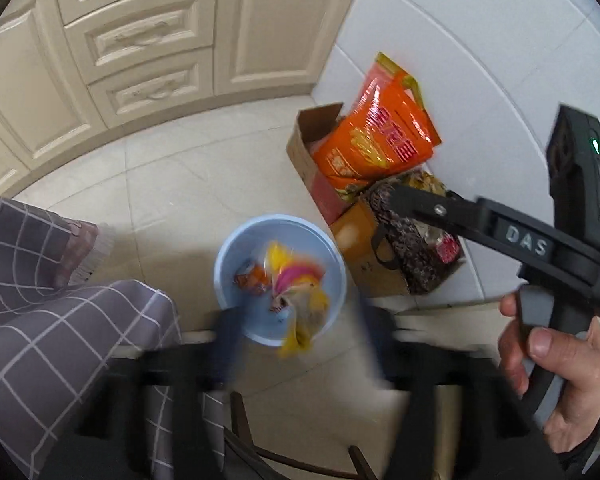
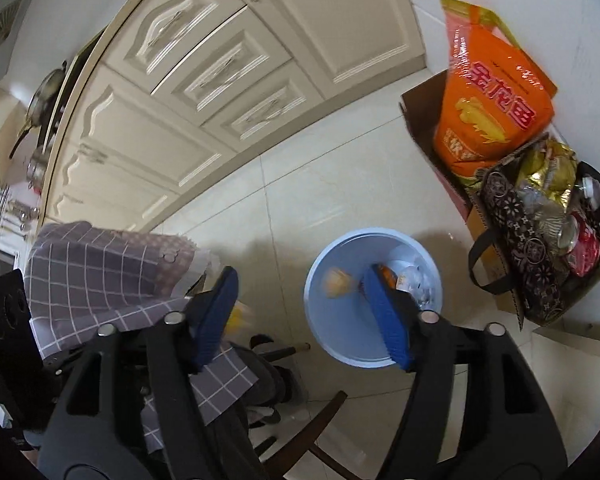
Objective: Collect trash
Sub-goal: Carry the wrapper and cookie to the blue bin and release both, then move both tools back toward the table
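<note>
The light-blue bin (image 2: 374,300) stands on open floor tile (image 2: 292,200), cabinets (image 2: 204,80) well behind it and a cardboard box (image 1: 304,152) of bags just beside. Both tools point steeply down over it — left tool (image 1: 296,336) blurred, jaws wide and empty; right tool (image 2: 304,316) likewise wide. Crumpled yellow-and-pink wrappers (image 1: 296,288) are in the bin.

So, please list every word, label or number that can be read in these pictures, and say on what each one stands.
"DAS": raised letters on the right gripper, seen from the left wrist view.
"金龙鱼": large characters on the orange bag standing in the cardboard box.
Smaller print on the orange bag: too small to read.
Print on the wrappers in the blue bin: blurred, unreadable.
</note>
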Demonstrator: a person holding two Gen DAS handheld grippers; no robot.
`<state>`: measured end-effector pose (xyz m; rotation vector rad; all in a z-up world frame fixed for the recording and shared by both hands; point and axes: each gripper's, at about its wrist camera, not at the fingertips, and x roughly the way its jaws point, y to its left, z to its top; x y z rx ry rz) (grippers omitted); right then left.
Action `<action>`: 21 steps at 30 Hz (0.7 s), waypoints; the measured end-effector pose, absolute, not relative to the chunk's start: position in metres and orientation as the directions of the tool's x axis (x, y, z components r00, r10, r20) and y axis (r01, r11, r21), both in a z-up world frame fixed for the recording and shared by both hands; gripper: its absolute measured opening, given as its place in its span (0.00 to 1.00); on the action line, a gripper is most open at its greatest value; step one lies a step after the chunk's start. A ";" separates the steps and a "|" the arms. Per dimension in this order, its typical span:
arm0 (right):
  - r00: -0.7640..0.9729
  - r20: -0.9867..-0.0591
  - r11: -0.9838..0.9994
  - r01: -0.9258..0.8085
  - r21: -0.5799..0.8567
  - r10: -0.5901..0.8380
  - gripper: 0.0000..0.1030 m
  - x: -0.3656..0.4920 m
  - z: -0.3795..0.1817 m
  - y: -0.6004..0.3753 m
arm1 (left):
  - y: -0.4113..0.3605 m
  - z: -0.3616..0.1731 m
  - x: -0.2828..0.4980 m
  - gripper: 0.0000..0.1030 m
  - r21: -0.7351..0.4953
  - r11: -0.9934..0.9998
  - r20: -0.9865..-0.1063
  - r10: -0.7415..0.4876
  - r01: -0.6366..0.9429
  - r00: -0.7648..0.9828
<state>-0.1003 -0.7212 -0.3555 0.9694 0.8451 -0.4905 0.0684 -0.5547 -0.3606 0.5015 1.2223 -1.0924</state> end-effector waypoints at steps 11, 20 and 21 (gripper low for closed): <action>0.580 -0.813 0.499 0.721 0.481 -0.054 0.94 -0.104 -0.343 -0.715 | -0.533 -0.322 0.072 0.88 -0.041 0.500 -0.894 -0.405 0.865 0.191; 0.606 -0.792 0.546 0.688 0.477 -0.073 0.94 -0.088 -0.312 -0.702 | -0.511 -0.277 0.078 0.88 -0.064 0.526 -0.847 -0.477 0.848 0.232; 0.610 -0.789 0.551 0.684 0.478 -0.074 0.94 -0.087 -0.309 -0.700 | -0.508 -0.273 0.078 0.88 -0.064 0.527 -0.843 -0.483 0.847 0.238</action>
